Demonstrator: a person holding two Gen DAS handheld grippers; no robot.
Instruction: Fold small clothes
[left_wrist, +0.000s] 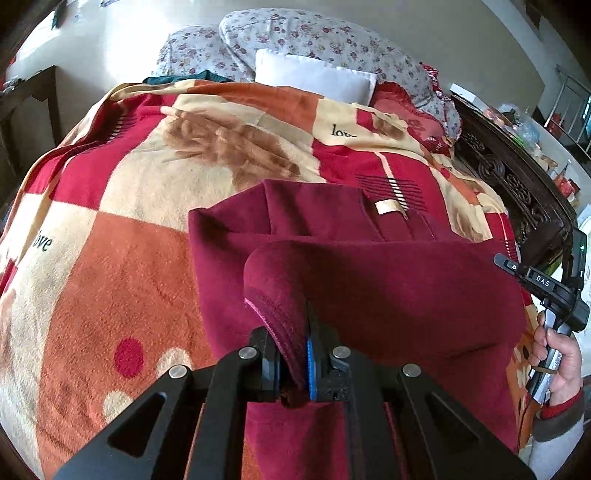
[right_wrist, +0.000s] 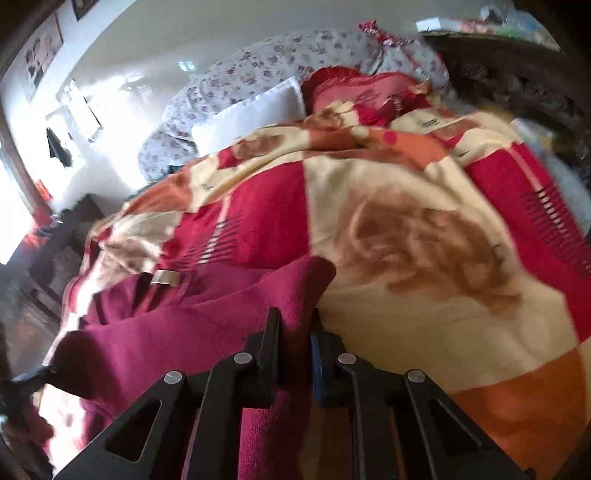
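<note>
Gripping one maroon garment (left_wrist: 369, 280): two grippers, left gripper (left_wrist: 293, 354), right gripper (right_wrist: 295, 332).

Daylight from the window (right_wrist: 14, 206), blown out on the left. Right view motion-blurred, left sharp. Fisheye bends edges, corners dark.
</note>
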